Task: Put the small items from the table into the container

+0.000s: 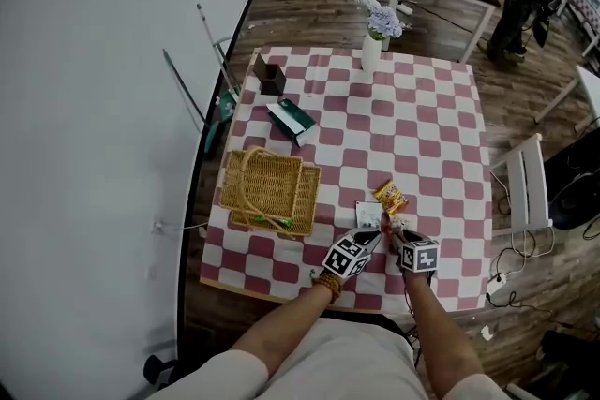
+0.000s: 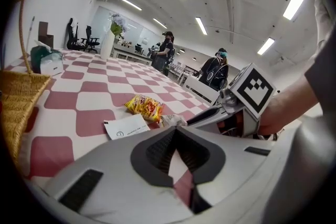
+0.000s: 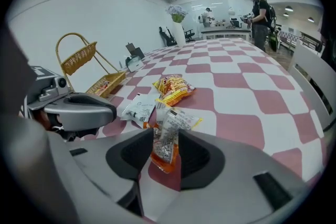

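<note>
The right gripper [image 3: 164, 135] is clamped on a crinkly orange-and-clear sachet [image 3: 168, 148], lifted at the near edge of the pink-and-white checked surface [image 3: 252, 97]. The left gripper [image 2: 176, 132] has its jaws together on nothing. The woven wicker basket [image 1: 270, 185] sits well to the left.

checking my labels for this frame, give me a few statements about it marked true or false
1. The right gripper is shut on a small orange packet. True.
2. The yellow snack packet lies in the wicker basket. False: it lies on the table, beside the white card.
3. The left gripper holds the white card. False: its jaws are together on nothing, and the card lies on the table.
4. A vase of flowers stands near the table's far edge. True.
</note>
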